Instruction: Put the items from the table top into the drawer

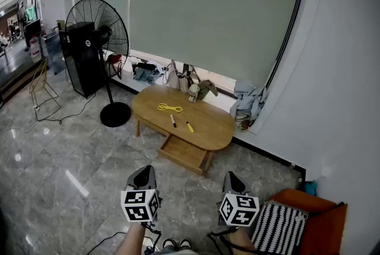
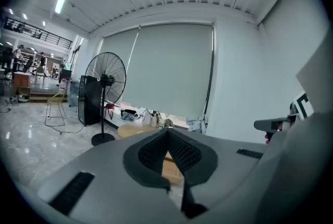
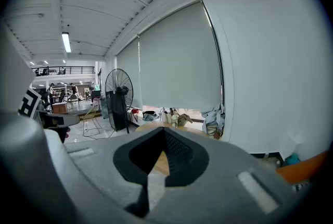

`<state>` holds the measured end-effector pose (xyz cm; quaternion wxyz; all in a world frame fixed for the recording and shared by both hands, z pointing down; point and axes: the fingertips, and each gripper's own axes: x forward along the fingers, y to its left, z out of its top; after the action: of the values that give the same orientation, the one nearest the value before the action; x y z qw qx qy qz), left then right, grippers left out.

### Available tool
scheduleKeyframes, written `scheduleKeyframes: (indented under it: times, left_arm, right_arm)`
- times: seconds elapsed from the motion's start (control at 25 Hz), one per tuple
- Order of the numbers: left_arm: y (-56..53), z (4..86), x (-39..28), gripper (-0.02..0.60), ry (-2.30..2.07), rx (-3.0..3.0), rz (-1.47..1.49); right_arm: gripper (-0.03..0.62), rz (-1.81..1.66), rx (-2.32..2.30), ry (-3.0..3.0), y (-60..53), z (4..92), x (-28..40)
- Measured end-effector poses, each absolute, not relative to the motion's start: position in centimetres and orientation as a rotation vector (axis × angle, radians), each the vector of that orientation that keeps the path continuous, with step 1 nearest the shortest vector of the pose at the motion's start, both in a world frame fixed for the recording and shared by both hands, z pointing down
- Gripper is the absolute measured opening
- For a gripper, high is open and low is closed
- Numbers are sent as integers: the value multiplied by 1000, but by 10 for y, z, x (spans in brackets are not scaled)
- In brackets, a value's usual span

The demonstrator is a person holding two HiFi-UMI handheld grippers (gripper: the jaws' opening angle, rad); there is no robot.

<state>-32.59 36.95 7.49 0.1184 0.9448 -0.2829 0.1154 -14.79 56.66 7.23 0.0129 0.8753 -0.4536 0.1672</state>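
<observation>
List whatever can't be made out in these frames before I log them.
- Drawer: its contents, if any, are too small and distant in the head view.
- Yellow loop, black pen, yellow pen on the table: too small to identify surely.
- Table top in both gripper views: mostly covered by the shut left gripper and right gripper.
- Clutter behind the table: too small and jumbled in every view.

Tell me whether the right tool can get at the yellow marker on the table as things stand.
Probably not from here: the right tool, shut, hangs well short of the table where the yellow marker lies, floor between. Nothing blocks the way, so stepping closer should do it.
</observation>
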Motion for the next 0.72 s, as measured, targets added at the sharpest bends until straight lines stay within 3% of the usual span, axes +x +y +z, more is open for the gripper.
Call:
scheduleKeyframes:
  times: [0.72]
  left_arm:
    - [366, 102, -337, -5, -759, 2745, 416]
  right_arm:
    - [5, 626, 2770, -1394, 563, 93, -169]
